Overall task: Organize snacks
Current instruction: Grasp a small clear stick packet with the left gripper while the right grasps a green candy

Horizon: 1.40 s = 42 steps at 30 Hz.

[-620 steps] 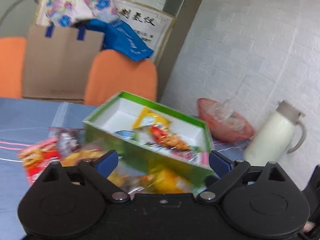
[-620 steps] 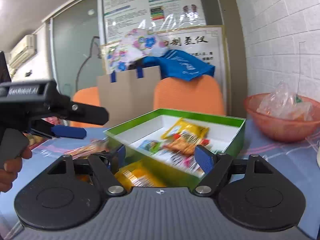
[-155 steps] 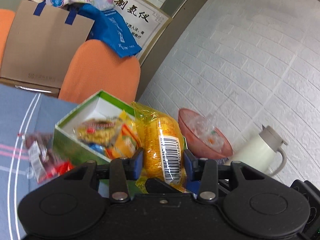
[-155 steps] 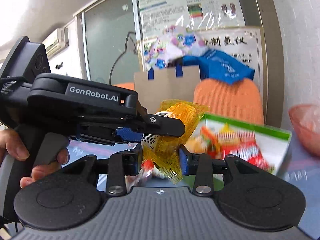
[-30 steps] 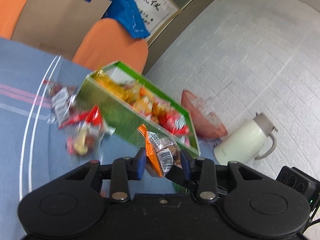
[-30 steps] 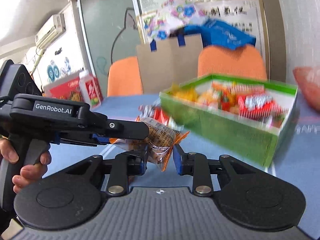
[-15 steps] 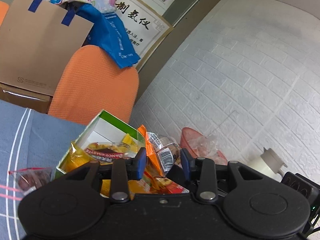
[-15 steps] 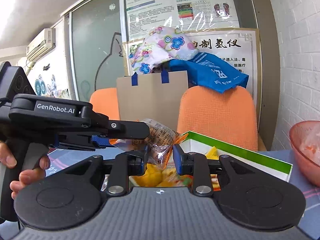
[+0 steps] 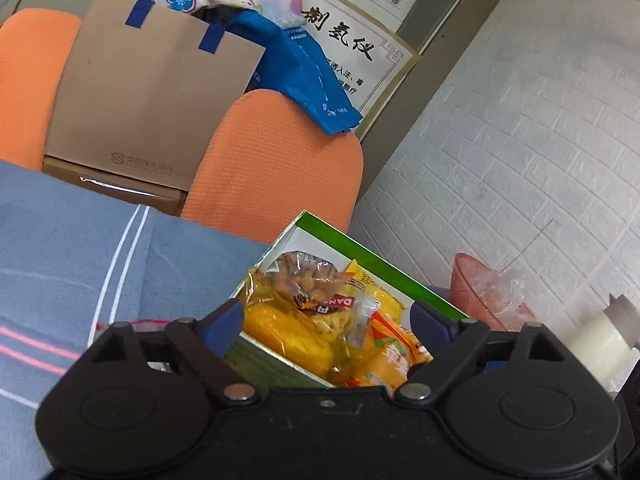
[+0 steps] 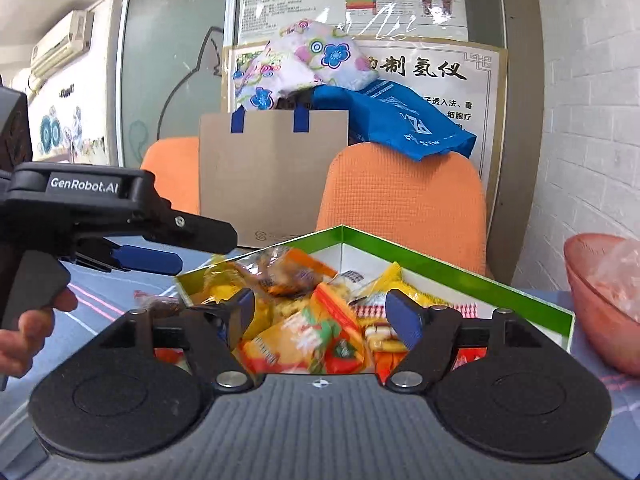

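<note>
The green box [image 9: 380, 268] [image 10: 460, 276] with white inner walls is piled with snack packets. A clear packet with orange ends [image 10: 288, 270] [image 9: 308, 276] lies on top of the pile near the box's far left corner. My left gripper [image 9: 326, 320] hovers over the box's near edge, its jaws opening wide with nothing pressed between the blue pads. My right gripper [image 10: 322, 310] is also opening over the box, and its pads grip nothing. In the right wrist view the left gripper [image 10: 200, 250] reaches in from the left, held by a person's hand [image 10: 28, 320].
A pink bowl [image 9: 476, 284] [image 10: 592, 288] holding plastic wrap sits right of the box, with a white flask [image 9: 600, 340] beyond it. Orange chairs [image 9: 280, 168] and a brown paper bag [image 9: 148, 100] stand behind the blue-clothed table [image 9: 60, 248]. A small snack bag [image 10: 156, 304] lies left of the box.
Both grippers held the orange-ended packet together half a second ago. Now both have opened wide, and the packet lies on the pile in the green box.
</note>
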### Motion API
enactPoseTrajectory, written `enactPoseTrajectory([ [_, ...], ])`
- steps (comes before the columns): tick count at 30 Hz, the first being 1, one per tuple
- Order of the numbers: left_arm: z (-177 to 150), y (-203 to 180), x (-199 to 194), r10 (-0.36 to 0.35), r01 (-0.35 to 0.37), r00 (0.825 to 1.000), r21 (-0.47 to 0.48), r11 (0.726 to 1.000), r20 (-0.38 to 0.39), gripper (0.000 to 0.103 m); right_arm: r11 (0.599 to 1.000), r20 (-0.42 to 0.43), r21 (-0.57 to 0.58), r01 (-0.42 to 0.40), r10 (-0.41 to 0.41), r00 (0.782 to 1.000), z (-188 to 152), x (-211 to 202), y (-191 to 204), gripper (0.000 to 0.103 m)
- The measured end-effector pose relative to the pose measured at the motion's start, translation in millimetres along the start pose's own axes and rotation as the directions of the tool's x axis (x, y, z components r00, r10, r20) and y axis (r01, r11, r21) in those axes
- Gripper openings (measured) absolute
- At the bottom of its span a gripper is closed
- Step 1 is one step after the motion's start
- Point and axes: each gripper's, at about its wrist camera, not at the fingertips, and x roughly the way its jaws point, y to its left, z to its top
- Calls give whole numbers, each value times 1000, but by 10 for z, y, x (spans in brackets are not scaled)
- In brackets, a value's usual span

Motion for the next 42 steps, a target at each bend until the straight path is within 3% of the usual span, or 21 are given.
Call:
enactPoseTrajectory([
  [7,-336,-200,-676,-2,2,1000,18,1000,20,103,1000,34,25,-12,11,999,32,-639,85,103],
  [13,-826,-170,-1158,59,-60,998,-13,998,-5,103,992,90,112,-60,50,995,-194,-1238,156,103],
  [20,-1355,19,-1344,75,-79,993,-45,996,-88,103,981,-33,173,-88,96,995,-758,-1442,421,103],
  [24,-1500,63,-1368,82,-88,989,-48,995,-121,103,990,-103,138,-34,49,994,-913,-1506,481,103],
  [30,-1456,-57,-1234,131,-125,983,55,991,-127,103,992,-153,112,63,-45,987,-816,-1252,322,103],
  [34,-1430,-68,-1070,152,-144,980,68,987,-132,96,986,-211,77,150,-131,969,-844,-999,227,103],
  [35,-1423,-84,-1041,162,-153,978,82,985,-131,94,984,-225,84,159,-137,965,-850,-953,202,99],
  [36,-1419,-97,-1016,167,-156,977,93,983,-132,92,983,-236,91,161,-136,962,-862,-924,182,87],
  [37,-1418,-106,-995,169,-157,977,101,982,-133,86,982,-249,100,161,-132,960,-870,-895,168,75],
  [38,-1418,-111,-983,173,-159,976,108,981,-133,71,982,-256,103,159,-128,958,-882,-888,171,55],
  [41,-1423,-108,-966,187,-172,974,122,978,-130,42,989,-247,125,81,-48,968,-882,-960,256,51],
  [42,-1423,-100,-968,190,-174,973,121,977,-130,38,990,-244,132,50,-17,970,-872,-983,310,50],
])
